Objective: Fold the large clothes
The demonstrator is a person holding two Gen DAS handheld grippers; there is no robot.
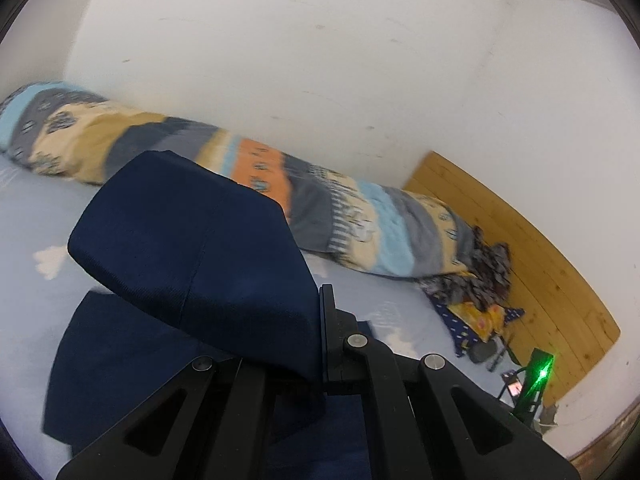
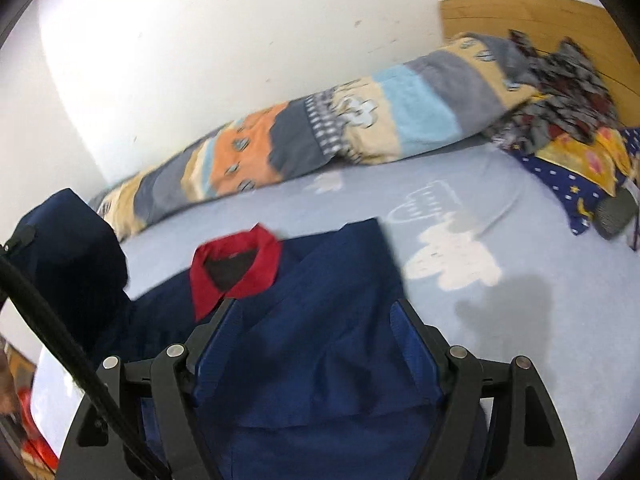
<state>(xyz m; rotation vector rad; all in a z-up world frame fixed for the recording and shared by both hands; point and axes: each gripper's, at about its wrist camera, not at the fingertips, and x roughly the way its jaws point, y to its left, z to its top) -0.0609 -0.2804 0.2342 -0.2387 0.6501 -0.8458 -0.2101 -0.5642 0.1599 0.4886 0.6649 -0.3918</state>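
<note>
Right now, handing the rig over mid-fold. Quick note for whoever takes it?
Left gripper: shut on the navy shirt, holding a sleeve raised off the bed.
Right gripper: open above the shirt's body, nothing held.
Shirt lies on the bed, red collar toward the rolled blanket.
Done: right side looks folded in.
Left: lay the held sleeve across, then fold the body up.

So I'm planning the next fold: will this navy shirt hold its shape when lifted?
Probably not. The shirt looks floppy: the sleeve in the left tongs drapes over them. It seems light. The red collar may stay a bit stiffer.
</note>
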